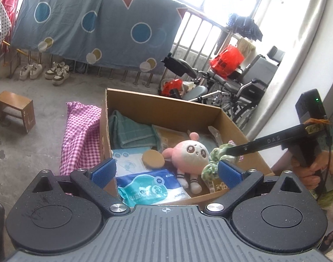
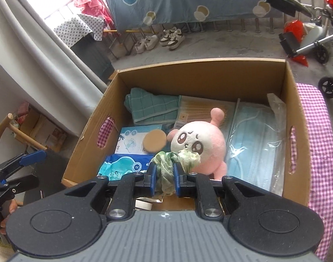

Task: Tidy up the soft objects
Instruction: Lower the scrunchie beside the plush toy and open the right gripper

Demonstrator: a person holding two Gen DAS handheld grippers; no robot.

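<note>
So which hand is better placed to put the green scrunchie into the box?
The right. Its tongs are shut on the green fabric scrunchie, above the brown cardboard box. The left tongs are open and hold nothing.

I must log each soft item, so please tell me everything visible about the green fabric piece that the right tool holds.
The green scrunchie looks like a ruffled ring of thin, light green cloth with a faint pattern, crumpled and soft. The right tool is shut on it, its blue pads pinching the middle, so folds bulge out above the pads and hang below them. It is held over the near side of the cardboard box, in front of the pink plush toy and covering the toy's mouth area; whether they touch is unclear.
</note>
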